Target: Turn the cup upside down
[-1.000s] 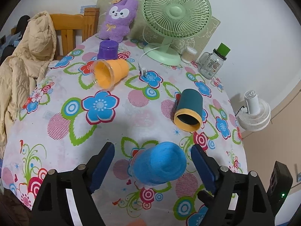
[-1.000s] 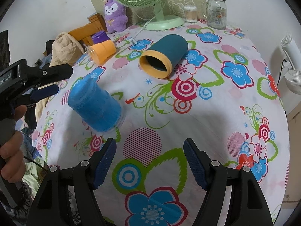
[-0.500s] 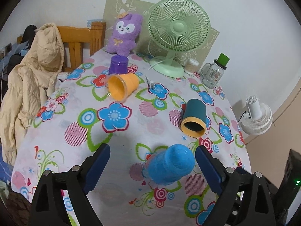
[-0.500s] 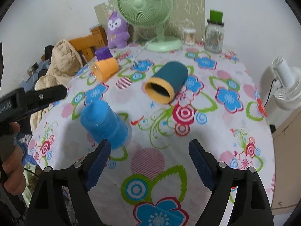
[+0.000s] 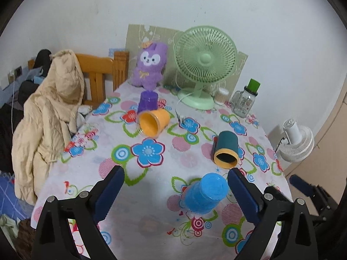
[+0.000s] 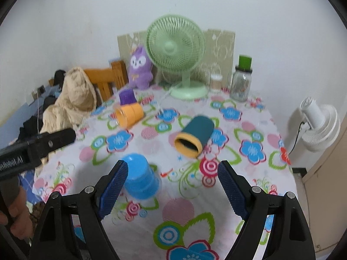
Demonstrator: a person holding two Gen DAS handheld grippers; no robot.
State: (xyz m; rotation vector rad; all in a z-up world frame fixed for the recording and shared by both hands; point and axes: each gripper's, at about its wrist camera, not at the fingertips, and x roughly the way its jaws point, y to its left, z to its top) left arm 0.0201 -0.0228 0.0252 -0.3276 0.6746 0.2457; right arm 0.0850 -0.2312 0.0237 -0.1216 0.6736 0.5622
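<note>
A blue cup [image 5: 203,192] stands upside down on the flowered tablecloth [image 5: 86,173], also seen in the right wrist view [image 6: 141,177]. A dark teal cup with a yellow rim [image 5: 226,149] [image 6: 194,136] lies on its side. An orange cup [image 5: 153,121] [image 6: 129,114] lies on its side, and a purple cup [image 5: 148,100] [image 6: 127,96] stands upside down behind it. My left gripper [image 5: 175,191] is open and empty, above and behind the blue cup. My right gripper [image 6: 172,185] is open and empty, just right of the blue cup.
A green desk fan [image 5: 202,65], a purple plush toy [image 5: 149,65], a glass jar with green lid [image 5: 245,101] and a small container [image 5: 221,95] stand at the back. A chair with a beige jacket [image 5: 49,112] is left. A white fan [image 5: 297,138] stands right.
Both grippers have pulled back and up from the table, open. The blue cup stays upside down where it was; the other cups have not moved.
</note>
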